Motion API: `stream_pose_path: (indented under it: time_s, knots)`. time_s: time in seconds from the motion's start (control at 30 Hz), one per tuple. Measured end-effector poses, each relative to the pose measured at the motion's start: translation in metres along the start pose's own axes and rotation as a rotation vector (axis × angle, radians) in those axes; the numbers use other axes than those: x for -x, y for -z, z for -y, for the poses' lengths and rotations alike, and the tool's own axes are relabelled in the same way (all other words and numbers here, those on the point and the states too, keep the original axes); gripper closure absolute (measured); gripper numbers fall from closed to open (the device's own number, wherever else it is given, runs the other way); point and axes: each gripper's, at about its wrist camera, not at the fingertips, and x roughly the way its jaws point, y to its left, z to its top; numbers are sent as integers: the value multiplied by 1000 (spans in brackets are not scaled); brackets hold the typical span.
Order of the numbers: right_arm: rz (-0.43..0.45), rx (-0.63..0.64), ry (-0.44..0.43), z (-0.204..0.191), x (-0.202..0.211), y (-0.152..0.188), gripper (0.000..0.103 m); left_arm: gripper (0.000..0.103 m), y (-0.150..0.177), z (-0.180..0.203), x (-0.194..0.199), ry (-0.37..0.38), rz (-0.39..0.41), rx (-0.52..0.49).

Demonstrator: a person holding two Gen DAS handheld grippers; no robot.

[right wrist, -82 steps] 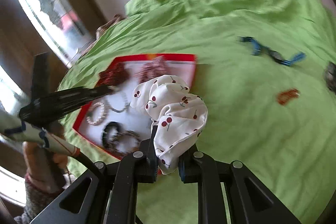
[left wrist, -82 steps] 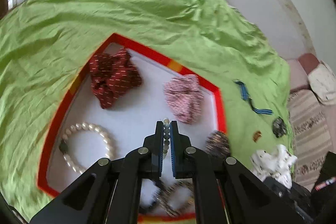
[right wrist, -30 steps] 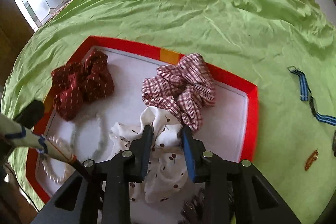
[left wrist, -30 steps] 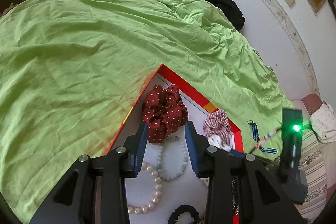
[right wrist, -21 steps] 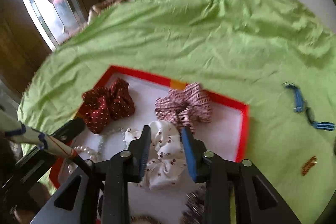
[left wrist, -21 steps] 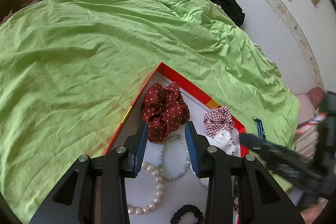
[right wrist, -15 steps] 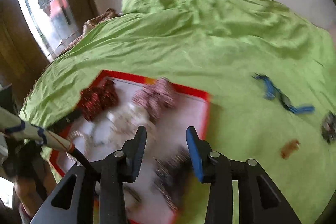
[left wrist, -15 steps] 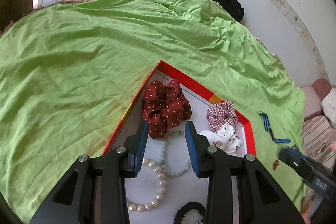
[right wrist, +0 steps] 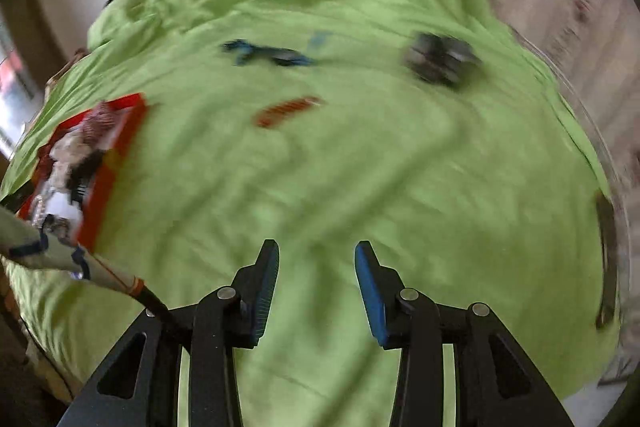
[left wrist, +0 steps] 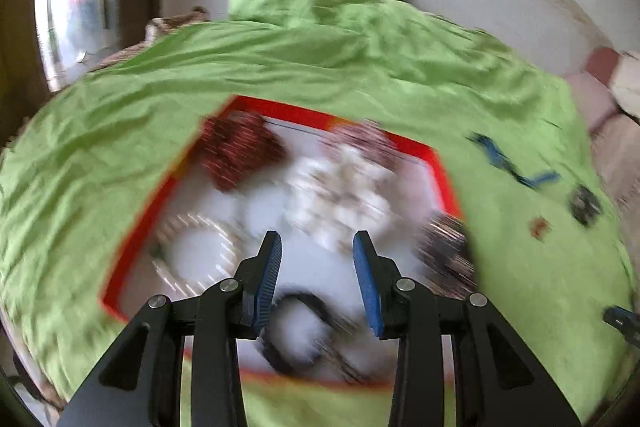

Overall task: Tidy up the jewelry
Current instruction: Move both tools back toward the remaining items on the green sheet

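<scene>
Two grippers in play, and both are empty. The left gripper (left wrist: 316, 267) hangs over the lower middle of its frame, jaws parted with only the tray floor showing between the blue pads. The right gripper (right wrist: 316, 275) sits at the bottom centre of its own view, jaws just as far apart, bare green bedsheet (right wrist: 360, 167) between them.

One red-rimmed tray (left wrist: 136, 231) fills the middle of the left view. Inside it are three scrunchies: a dark red one (left wrist: 240, 155) upper left, a plaid one (left wrist: 366, 145) upper right, and a white one (left wrist: 340, 195) in the centre. There is a pearl ring (left wrist: 196, 251) at lower left and a black band (left wrist: 304, 311) just behind the pads (everything here is badly smeared, so the bead count stops there). A dark speckled piece (left wrist: 444, 251) straddles the tray's right rim.

In the right view, three loose items lie on the sheet: a blue strap (right wrist: 272, 55) upper centre, an orange clip (right wrist: 286, 111) below it, and a dark scrunchie (right wrist: 440, 61) upper right. Nothing lies between them and the jaws.
</scene>
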Motion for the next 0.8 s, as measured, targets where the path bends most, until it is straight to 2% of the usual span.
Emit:
stream_pose_path:
  time_s: [0.13,0.37,0.63,0.8]
  knots:
    - [-4,-87,-8,43,3,20,60,60,21,46,25,45,-17,-73]
    - [27,-171,-46,78,10,48,60,60,48,111,42,113,-85,-166]
    - [37,-252,-71,110,3,71,59,60,72,147,46,104,-115,-272]
    - [79,-270,-90,117,0,79,59,60,82,160,41,80,-138,-306]
